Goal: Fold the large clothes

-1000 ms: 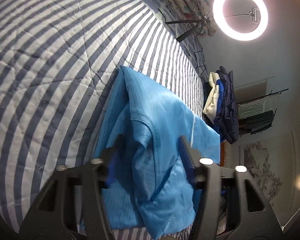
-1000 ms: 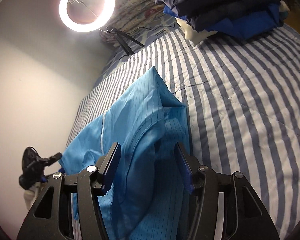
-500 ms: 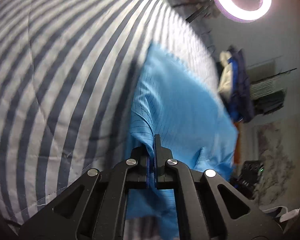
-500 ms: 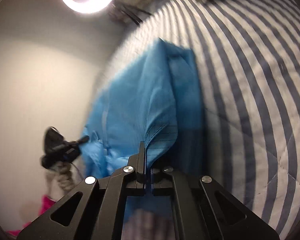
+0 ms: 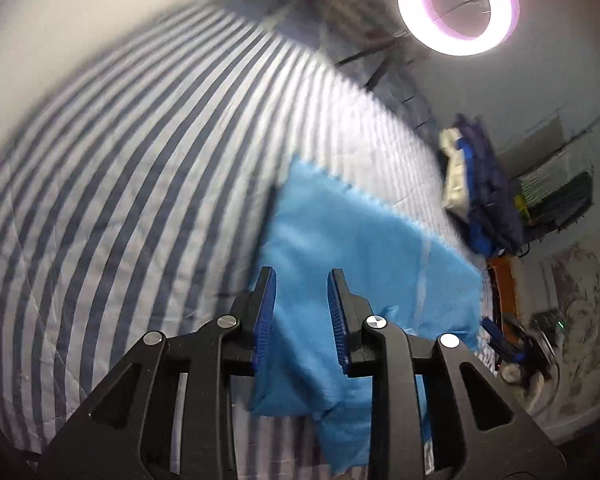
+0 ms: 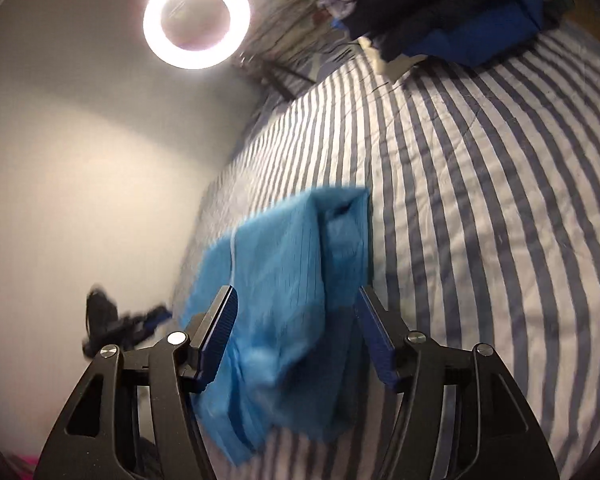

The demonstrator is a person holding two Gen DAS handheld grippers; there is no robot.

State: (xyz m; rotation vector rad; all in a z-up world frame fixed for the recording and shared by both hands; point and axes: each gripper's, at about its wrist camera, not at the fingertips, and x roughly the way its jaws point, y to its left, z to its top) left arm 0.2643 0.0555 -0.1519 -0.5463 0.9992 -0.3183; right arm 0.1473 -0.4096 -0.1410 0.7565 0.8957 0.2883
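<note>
A light blue garment (image 5: 352,248) lies partly folded on the blue-and-white striped bed cover (image 5: 140,184). In the left wrist view my left gripper (image 5: 302,276) is open above its near edge, with cloth showing between the blue pads but not pinched. In the right wrist view the garment (image 6: 284,264) shows a folded layer on top, and my right gripper (image 6: 296,294) is open wide over its near end, holding nothing. Both views are motion-blurred.
A pile of dark blue and white clothes (image 5: 480,184) sits at the bed's far edge, also in the right wrist view (image 6: 440,12). A lit ring light (image 5: 458,2) stands on a tripod. A drying rack (image 5: 556,196) and floor clutter lie beyond the bed.
Both grippers were shut on the garment's edge half a second ago; now both are open and have let it go. The garment lies flatter, with the folded layer laid over it.
</note>
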